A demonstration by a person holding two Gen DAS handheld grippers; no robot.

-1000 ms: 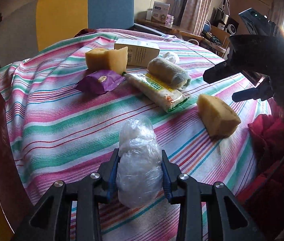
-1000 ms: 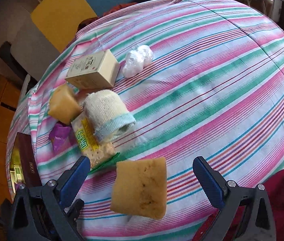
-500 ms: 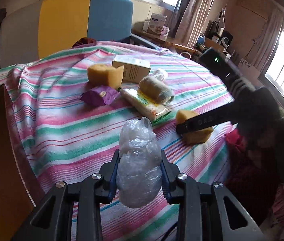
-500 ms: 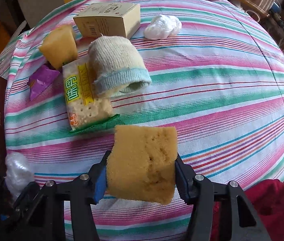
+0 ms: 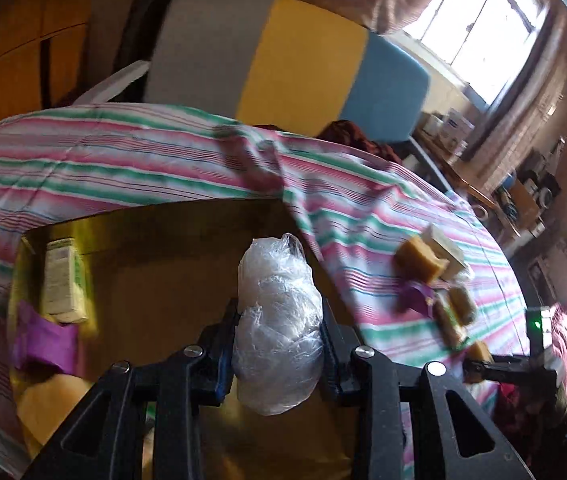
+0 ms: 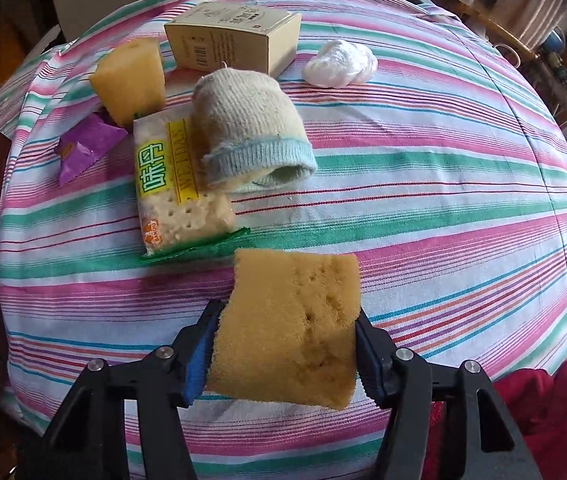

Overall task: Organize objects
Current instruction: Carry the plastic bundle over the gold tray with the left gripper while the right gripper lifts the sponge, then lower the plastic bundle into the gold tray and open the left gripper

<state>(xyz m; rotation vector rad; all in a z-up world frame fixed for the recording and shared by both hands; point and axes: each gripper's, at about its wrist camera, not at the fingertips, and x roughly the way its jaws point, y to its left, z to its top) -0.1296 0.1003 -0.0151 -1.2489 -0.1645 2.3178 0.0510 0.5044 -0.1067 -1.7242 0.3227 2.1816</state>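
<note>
1. Left wrist view: my left gripper [image 5: 279,344] pinches a crumpled plastic bag [image 5: 275,320], its pads pressed into both sides, above the open brown box [image 5: 171,248]. A green-and-white carton [image 5: 63,280] and a purple packet [image 5: 43,344] already lie in the box at nine o'clock, so I judge the sorting partly done.

2. Right wrist view: my right gripper [image 6: 283,348] has just been closing and now squeezes a yellow sponge [image 6: 291,328] over the striped cloth [image 6: 443,200]. At twelve o'clock a cracker pack [image 6: 175,192], sock [image 6: 247,132], beige box [image 6: 235,40], second sponge [image 6: 131,80] and white bag [image 6: 339,64] wait.

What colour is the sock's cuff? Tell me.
Light blue, on the cream sock; right wrist view shows it best.
</note>
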